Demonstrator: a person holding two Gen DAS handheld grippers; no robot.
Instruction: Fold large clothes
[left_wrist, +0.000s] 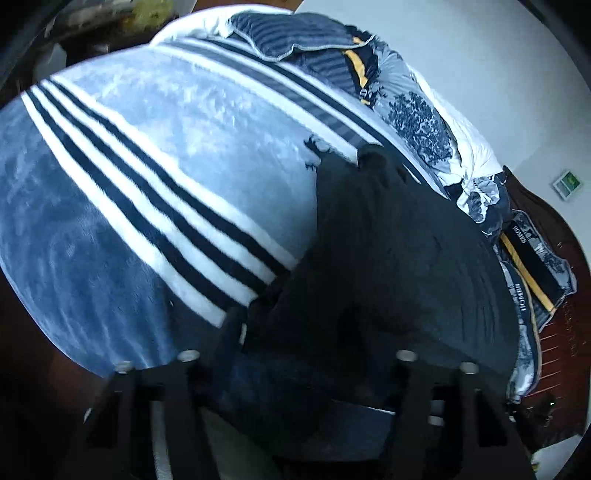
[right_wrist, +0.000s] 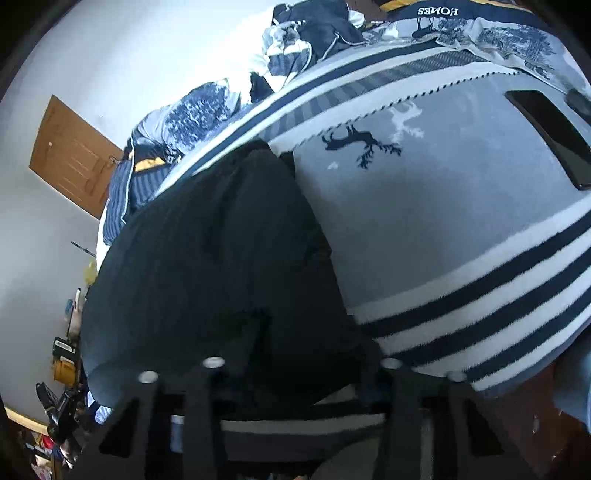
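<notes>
A large black garment (left_wrist: 388, 266) lies spread on a bed covered by a blue blanket with white and navy stripes (left_wrist: 147, 166). It also shows in the right wrist view (right_wrist: 221, 266). My left gripper (left_wrist: 295, 365) sits at the garment's near edge, and the cloth hangs over and between its fingers. My right gripper (right_wrist: 301, 369) sits at the garment's near edge too, with cloth bunched between its fingers. The fingertips of both are hidden by dark cloth.
A dark phone (right_wrist: 550, 136) lies on the blanket at the right. Rumpled printed bedding and pillows (left_wrist: 417, 122) pile along the bed's far side. A wooden door (right_wrist: 74, 155) and a cluttered floor corner (right_wrist: 62, 369) are at the left. The wooden headboard (left_wrist: 554, 332) is at the right.
</notes>
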